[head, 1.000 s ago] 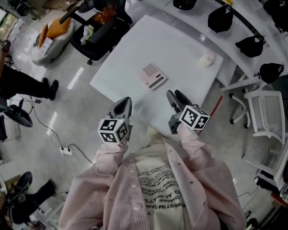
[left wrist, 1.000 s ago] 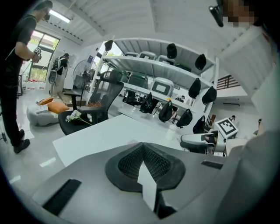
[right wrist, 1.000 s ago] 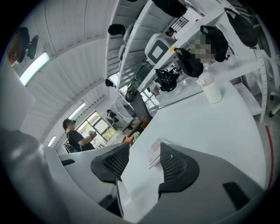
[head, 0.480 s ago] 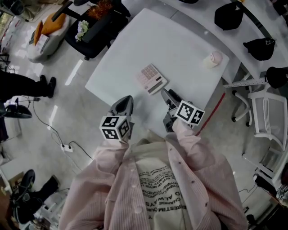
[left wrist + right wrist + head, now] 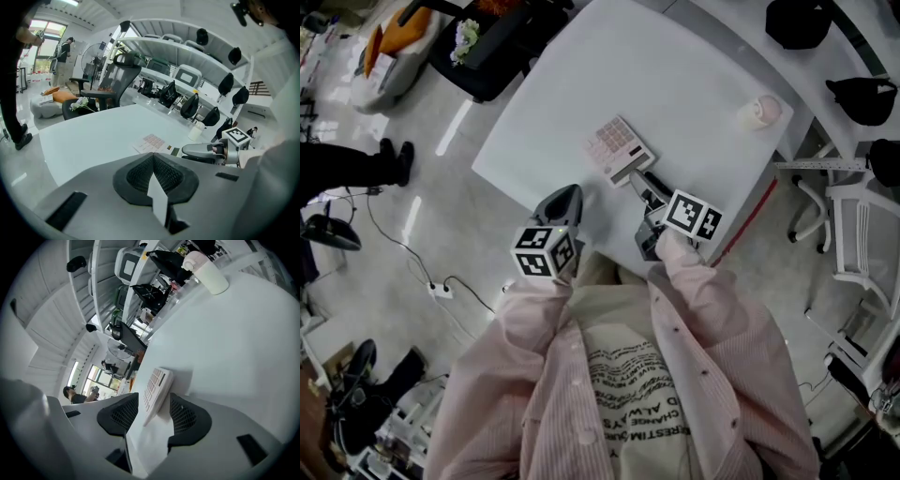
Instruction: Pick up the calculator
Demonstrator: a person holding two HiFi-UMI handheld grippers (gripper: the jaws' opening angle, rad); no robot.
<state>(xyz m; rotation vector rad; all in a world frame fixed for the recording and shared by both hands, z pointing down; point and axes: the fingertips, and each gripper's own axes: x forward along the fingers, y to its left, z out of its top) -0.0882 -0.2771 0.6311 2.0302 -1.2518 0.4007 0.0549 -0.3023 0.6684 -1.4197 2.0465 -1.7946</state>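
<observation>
Head view: calculator (image 5: 619,150) lies flat on the white surface (image 5: 675,84); right gripper (image 5: 639,181) is reached forward on an extended forearm with its tips at the calculator's near end, and left gripper (image 5: 561,199) sits at the surface's near edge, apart from the calculator. Left gripper view: left gripper (image 5: 153,164) jaws pressed together with nothing between them, calculator (image 5: 152,142) on the surface ahead. Right gripper view: right gripper (image 5: 153,414) is rolled on its side, jaws apart, with the near end of the calculator (image 5: 157,387) in the gap but not clamped.
</observation>
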